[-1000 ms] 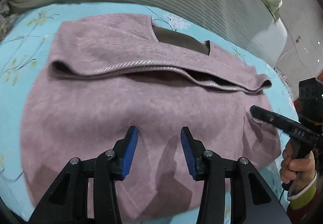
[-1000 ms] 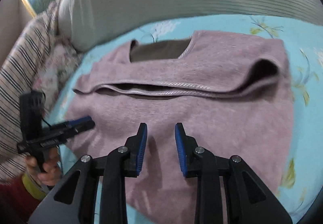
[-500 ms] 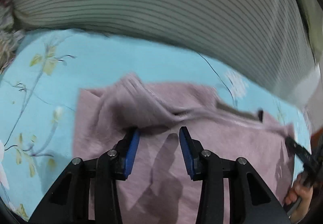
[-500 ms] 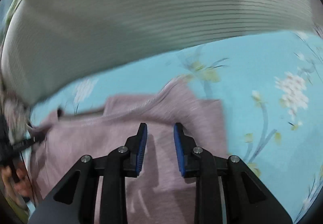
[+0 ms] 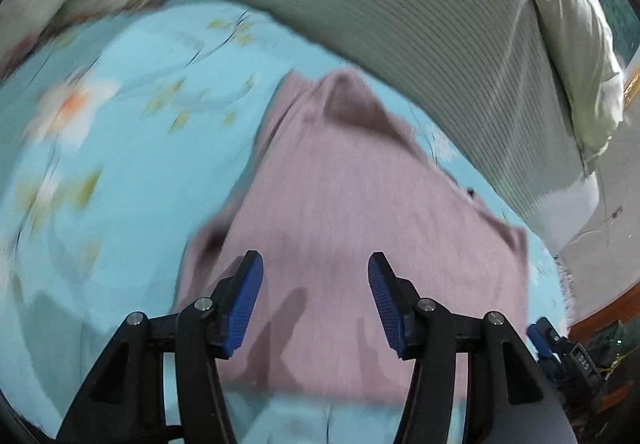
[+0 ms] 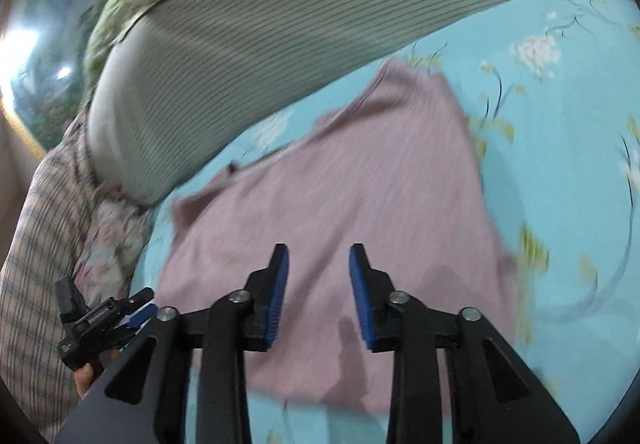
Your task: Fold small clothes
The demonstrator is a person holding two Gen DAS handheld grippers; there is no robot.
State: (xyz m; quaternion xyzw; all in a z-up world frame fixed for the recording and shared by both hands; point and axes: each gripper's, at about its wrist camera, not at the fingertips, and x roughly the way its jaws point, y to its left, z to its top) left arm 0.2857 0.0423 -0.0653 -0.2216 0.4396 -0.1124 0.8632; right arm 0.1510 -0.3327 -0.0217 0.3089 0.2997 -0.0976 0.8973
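A mauve knit garment (image 5: 360, 212) lies folded flat on the light blue flowered sheet (image 5: 120, 172). My left gripper (image 5: 316, 296) hovers over its near part. The jaws are opening and nothing is between the blue pads. In the right wrist view the same garment (image 6: 360, 184) spreads ahead of my right gripper (image 6: 318, 292), whose jaws are also opening over bare fabric. Each view catches the other gripper at the garment's side: the right gripper (image 5: 538, 328) and the left gripper (image 6: 142, 304), which a hand (image 6: 86, 376) holds.
A long grey-green striped bolster (image 5: 400, 24) runs along the far side of the sheet, with a cream pillow (image 5: 568, 24) behind it. Flowered fabric (image 6: 112, 236) and checked cloth (image 6: 24, 244) are bunched at one end. Bare sheet (image 6: 560, 164) lies beside the garment.
Both grippers swung out to the garment's far corners and have come back over its near part, rolled, with jaws wider. The open fold and dark neck opening no longer show.
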